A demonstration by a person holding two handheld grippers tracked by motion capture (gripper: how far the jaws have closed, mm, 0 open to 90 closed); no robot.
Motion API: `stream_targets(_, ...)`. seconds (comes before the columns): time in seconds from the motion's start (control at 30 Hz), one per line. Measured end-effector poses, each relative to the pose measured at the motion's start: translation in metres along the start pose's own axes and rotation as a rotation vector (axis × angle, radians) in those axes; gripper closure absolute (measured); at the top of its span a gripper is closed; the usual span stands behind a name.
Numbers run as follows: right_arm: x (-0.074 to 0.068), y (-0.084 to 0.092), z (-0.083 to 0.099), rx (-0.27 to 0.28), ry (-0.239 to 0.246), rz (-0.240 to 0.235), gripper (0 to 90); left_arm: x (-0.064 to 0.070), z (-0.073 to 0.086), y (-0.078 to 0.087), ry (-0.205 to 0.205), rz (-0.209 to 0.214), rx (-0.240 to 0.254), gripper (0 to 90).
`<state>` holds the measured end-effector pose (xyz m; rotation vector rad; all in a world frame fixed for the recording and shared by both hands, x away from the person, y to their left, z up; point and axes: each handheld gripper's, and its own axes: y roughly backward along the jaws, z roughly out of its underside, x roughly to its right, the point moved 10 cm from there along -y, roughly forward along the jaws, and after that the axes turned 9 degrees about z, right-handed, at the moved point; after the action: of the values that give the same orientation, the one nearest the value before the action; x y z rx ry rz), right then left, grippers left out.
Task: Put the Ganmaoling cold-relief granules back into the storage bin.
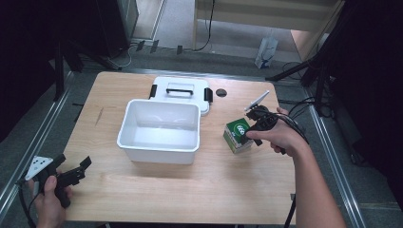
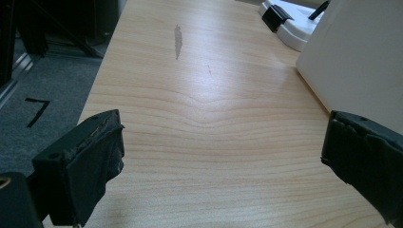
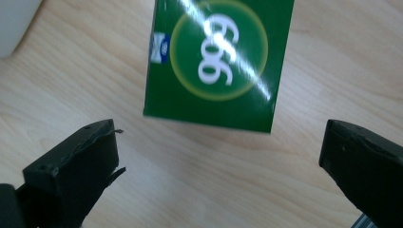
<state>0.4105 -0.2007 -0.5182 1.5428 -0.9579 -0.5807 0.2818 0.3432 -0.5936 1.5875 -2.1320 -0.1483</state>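
1. Centrally, an open white bin (image 1: 159, 130) sits on the table (image 1: 142, 190), its lid (image 1: 180, 90) at 12 o'clock.
2. At the bin's 3 o'clock stands a green box (image 1: 236, 133), probably light, stiff cardboard with a glossy, slippery wrap; grip opposite flat sides.
3. Right gripper (image 3: 218, 161): jaws apart, just short of the box.
4. Left gripper (image 2: 223, 152): jaws apart, at 8 o'clock.

We see a green box (image 1: 237, 134) with a white "999" in a yellow-ringed circle, resting on the wooden table to the right of the open white bin (image 1: 159, 129), apart from it.
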Motion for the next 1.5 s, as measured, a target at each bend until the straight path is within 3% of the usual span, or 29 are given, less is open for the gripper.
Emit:
stream_targets(0.2, -0.009, -0.003, -0.018, 0.0, 0.001, -0.006, 0.0, 0.0, 0.0, 0.0, -0.004, -0.001, -0.001, 0.9)
stream_targets(0.3, -0.013, -0.014, -0.025, -0.015, 0.004, -0.017, 0.0, 0.0, 0.0, 0.0, -0.002, -0.001, 0.0, 0.9)
stream_targets(0.6, -0.012, -0.039, -0.031, -0.045, 0.002, 0.019, 0.0, 0.0, 0.0, 0.0, -0.001, 0.004, -0.001, 0.9)
stream_targets(0.73, -0.008, -0.054, -0.031, -0.053, -0.039, 0.028, 0.2, 0.001, 0.0, 0.0, 0.0, 0.008, -0.001, 0.9)
stream_targets(0.87, -0.009, -0.06, -0.029, -0.048, -0.043, 0.017, 9.9, 0.001, 0.0, 0.0, 0.002, 0.009, -0.002, 0.9)
stream_targets(0.93, -0.01, -0.06, -0.028, -0.053, -0.053, 0.002, 12.2, 0.0, 0.0, 0.0, 0.001, 0.008, -0.004, 0.9)
stream_targets(1.1, -0.007, -0.057, -0.031, -0.042, -0.062, 0.013, 15.8, 0.0, 0.0, 0.0, 0.003, 0.006, -0.003, 0.9)
stream_targets(1.17, -0.008, -0.053, -0.033, -0.036, -0.074, -0.011, 16.1, 0.0, 0.0, 0.0, 0.004, 0.006, -0.002, 0.9)
stream_targets(1.5, -0.006, -0.022, -0.045, 0.006, -0.079, -0.058, 16.5, 0.0, 0.0, -0.001, 0.007, 0.004, -0.003, 0.9)
